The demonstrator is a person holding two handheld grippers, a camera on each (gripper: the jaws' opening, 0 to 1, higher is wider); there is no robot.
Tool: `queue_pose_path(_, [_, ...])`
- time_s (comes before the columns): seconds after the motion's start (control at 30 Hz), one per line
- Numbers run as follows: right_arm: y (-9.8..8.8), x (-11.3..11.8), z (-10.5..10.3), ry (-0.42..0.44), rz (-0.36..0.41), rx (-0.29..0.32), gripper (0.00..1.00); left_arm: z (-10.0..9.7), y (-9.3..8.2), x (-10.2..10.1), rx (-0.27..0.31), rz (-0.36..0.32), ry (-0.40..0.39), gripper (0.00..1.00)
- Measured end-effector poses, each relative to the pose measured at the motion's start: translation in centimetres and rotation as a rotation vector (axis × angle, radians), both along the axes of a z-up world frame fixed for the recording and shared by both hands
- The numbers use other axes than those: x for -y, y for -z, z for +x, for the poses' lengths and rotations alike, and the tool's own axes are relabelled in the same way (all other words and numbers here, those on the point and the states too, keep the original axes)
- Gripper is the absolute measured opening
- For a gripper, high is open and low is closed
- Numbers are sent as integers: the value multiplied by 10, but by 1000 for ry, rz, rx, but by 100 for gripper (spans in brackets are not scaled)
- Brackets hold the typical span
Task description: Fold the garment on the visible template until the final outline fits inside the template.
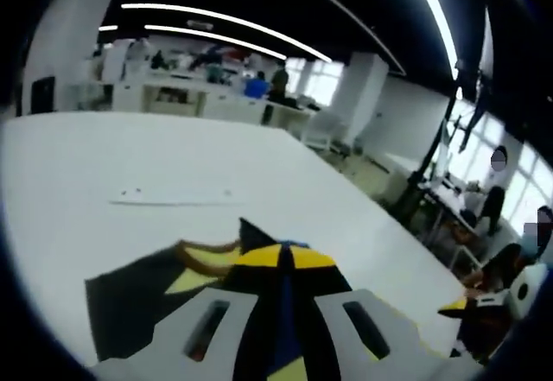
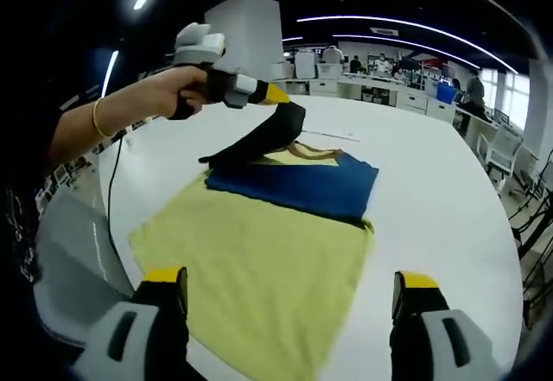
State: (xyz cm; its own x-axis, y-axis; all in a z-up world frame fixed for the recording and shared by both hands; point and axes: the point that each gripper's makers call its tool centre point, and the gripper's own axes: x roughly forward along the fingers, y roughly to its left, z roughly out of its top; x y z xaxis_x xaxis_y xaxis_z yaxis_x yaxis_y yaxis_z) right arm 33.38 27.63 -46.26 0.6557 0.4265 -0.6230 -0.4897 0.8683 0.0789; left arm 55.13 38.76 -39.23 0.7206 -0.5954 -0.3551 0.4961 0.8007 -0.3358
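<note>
mid-fold: we lift a sleeve across the garment.
our left gripper (image 2: 278, 96) pinches the dark sleeve (image 2: 259, 139) above the garment (image 2: 259, 260) on the table (image 2: 432, 200); right gripper (image 2: 289, 299), jaws spread, hangs near its yellow hem. next we lay the sleeve inward.

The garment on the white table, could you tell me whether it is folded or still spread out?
Partly folded: the garment's blue top portion lies doubled over the yellow body, and the left tongs lift a dark sleeve. The lower part lies spread flat on the table.
</note>
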Motion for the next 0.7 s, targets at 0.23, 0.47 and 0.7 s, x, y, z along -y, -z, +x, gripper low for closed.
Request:
queue_pose_path(0.23, [3, 3, -1, 13, 2, -8, 99, -8, 7, 22, -6, -11, 66, 0])
queue_pose_path(0.47, [5, 7, -3, 28, 2, -14, 99, -16, 10, 41, -3, -35, 115, 0])
queue_pose_path(0.7, [8, 10, -6, 37, 0, -21, 99, -29, 14, 66, -8, -69, 191, 0])
